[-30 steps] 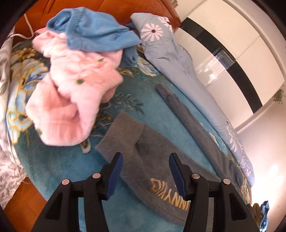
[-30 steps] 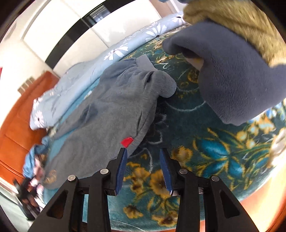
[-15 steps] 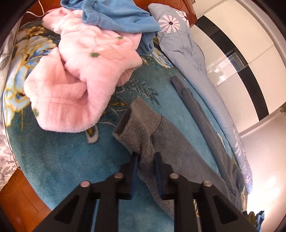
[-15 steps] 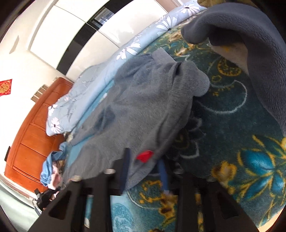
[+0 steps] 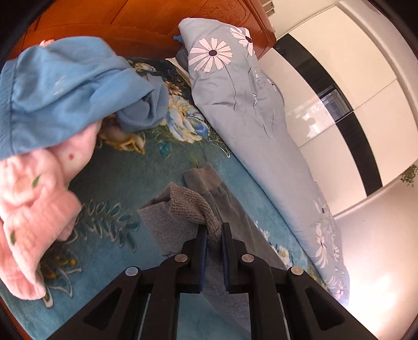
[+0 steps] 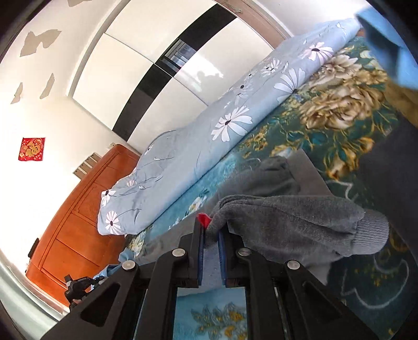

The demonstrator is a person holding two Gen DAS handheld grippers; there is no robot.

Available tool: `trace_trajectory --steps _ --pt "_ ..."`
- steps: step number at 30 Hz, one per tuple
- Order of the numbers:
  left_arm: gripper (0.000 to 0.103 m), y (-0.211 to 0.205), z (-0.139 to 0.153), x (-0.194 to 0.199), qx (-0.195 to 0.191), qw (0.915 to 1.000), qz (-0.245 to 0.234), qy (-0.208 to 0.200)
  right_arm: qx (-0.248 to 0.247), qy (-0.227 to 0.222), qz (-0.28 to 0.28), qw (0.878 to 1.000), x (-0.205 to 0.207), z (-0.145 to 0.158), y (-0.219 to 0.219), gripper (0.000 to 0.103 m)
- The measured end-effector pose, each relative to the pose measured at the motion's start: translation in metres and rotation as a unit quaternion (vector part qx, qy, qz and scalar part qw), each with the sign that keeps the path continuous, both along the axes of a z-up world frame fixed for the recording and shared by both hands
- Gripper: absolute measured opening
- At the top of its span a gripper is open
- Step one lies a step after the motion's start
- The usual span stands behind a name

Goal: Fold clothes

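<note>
Lying on the floral teal blanket (image 5: pixel 125 180) of the bed, the grey sweater (image 6: pixel 292 222) is pinched at two places by my tongs. My left tongs (image 5: pixel 214 235) are clenched on fabric just behind a ribbed cuff (image 5: pixel 188 204), which stands lifted off the blanket; how much cloth sits between the pads is hidden by the pads themselves. My right tongs (image 6: pixel 210 235) are clenched on a bunched fold beside a small red tag (image 6: pixel 203 219), and a sleeve runs off to the right, ending in another ribbed cuff. The body of the sweater drops below the tongs in both views, so I cannot make out its full outline. A second grey strip (image 5: pixel 209 180) lies flat past the lifted cuff; whether it is the other sleeve I cannot tell. To the left a pink fleece garment (image 5: pixel 34 209) sits heaped under a blue garment (image 5: pixel 60 91), both cut off by the frame edge. A daisy-print quilt (image 5: pixel 250 125) lies rolled along the far side, against the wooden headboard (image 5: pixel 135 23).
</note>
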State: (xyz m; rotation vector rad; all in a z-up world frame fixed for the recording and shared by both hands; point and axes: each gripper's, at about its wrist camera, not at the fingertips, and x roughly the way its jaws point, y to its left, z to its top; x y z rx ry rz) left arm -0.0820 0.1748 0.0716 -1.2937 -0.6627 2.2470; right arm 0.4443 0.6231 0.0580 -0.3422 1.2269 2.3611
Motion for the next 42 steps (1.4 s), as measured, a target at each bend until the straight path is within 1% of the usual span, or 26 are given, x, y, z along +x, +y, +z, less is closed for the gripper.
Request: trace_trajectory --steps 2,4,5,9,10,12,16,17,18,20,21,23,24,25,27,28,29,32,35,36,37,39,40,42 --pt "0.011 0.032 0.006 -0.025 -0.03 0.9995 -0.006 0.005 0.007 -0.021 -0.003 1.0 -0.026 0.006 0.021 0.01" --pt "0.011 0.064 0.002 -0.051 -0.066 0.9978 -0.012 -0.001 0.009 -0.045 -0.006 0.999 -0.054 0.007 0.044 0.01" --pt "0.011 0.079 0.0 -0.063 -0.084 0.9963 -0.015 -0.004 0.002 -0.057 -0.007 0.998 -0.067 0.004 0.056 0.01" --pt "0.011 0.131 -0.035 -0.105 -0.142 0.9886 -0.015 -0.046 -0.018 -0.113 -0.006 0.993 -0.114 -0.018 0.101 0.01" --pt "0.011 0.141 -0.044 -0.113 -0.156 0.9862 -0.017 -0.051 -0.021 -0.127 -0.006 0.992 -0.124 -0.024 0.11 0.01" --pt "0.013 0.158 -0.059 -0.125 -0.166 0.9843 -0.025 -0.053 -0.03 -0.148 -0.006 0.989 -0.139 -0.038 0.124 0.01" --pt "0.017 0.183 -0.074 -0.137 -0.168 0.983 -0.071 -0.019 -0.032 -0.191 -0.007 0.981 -0.16 -0.059 0.143 0.011" --pt "0.026 0.185 -0.076 -0.137 -0.162 0.9833 -0.082 -0.009 -0.032 -0.198 -0.007 0.98 -0.163 -0.064 0.146 0.011" --pt "0.038 0.184 -0.077 -0.137 -0.15 0.9842 -0.094 -0.003 -0.033 -0.203 -0.007 0.979 -0.165 -0.067 0.148 0.011" --pt "0.047 0.176 -0.077 -0.135 -0.113 0.9875 -0.11 0.002 -0.032 -0.215 -0.006 0.976 -0.169 -0.071 0.149 0.011" --pt "0.049 0.168 -0.075 -0.134 -0.095 0.9896 -0.108 0.002 -0.029 -0.217 -0.005 0.976 -0.169 -0.071 0.148 0.011" --pt "0.053 0.148 -0.068 -0.132 -0.062 0.9935 -0.095 0.004 -0.015 -0.208 -0.001 0.978 -0.165 -0.062 0.139 0.012" --pt "0.055 0.136 -0.064 -0.131 -0.059 0.9949 -0.082 0.01 -0.008 -0.203 0.001 0.979 -0.163 -0.058 0.135 0.012" --pt "0.056 0.125 -0.06 -0.129 -0.057 0.9959 -0.068 0.017 -0.001 -0.198 0.003 0.98 -0.16 -0.053 0.13 0.016" --pt "0.061 0.101 -0.056 -0.125 -0.071 0.9967 -0.031 0.024 0.013 -0.189 0.008 0.982 -0.156 -0.044 0.121 0.034" --pt "0.063 0.09 -0.057 -0.124 -0.071 0.9971 -0.021 0.02 0.02 -0.184 0.01 0.983 -0.154 -0.04 0.117 0.051" --pt "0.064 0.082 -0.062 -0.124 -0.067 0.9976 -0.02 0.007 0.027 -0.179 0.012 0.983 -0.151 -0.035 0.112 0.057" --pt "0.064 0.065 -0.084 -0.119 -0.033 0.9974 -0.037 -0.051 0.05 -0.163 0.02 0.985 -0.142 -0.021 0.097 0.062" --pt "0.065 0.06 -0.107 -0.115 0.005 0.9947 -0.047 -0.091 0.067 -0.144 0.051 0.986 -0.116 -0.015 0.058 0.063" --pt "0.065 0.058 -0.113 -0.114 0.026 0.9935 -0.044 -0.101 0.072 -0.14 0.061 0.986 -0.107 -0.014 0.045 0.063" --pt "0.065 0.056 -0.118 -0.115 0.054 0.9918 -0.038 -0.109 0.073 -0.138 0.069 0.985 -0.098 -0.014 0.034 0.063" --pt "0.07 0.058 -0.124 -0.115 0.094 0.9883 -0.032 -0.116 0.063 -0.143 0.071 0.985 -0.078 -0.023 0.018 0.063" --pt "0.071 0.061 -0.126 -0.116 0.099 0.9876 -0.032 -0.118 0.055 -0.146 0.068 0.985 -0.069 -0.029 0.012 0.063" --pt "0.072 0.069 -0.129 -0.117 0.099 0.9874 -0.037 -0.117 0.022 -0.14 0.053 0.989 -0.047 -0.045 0.006 0.063"
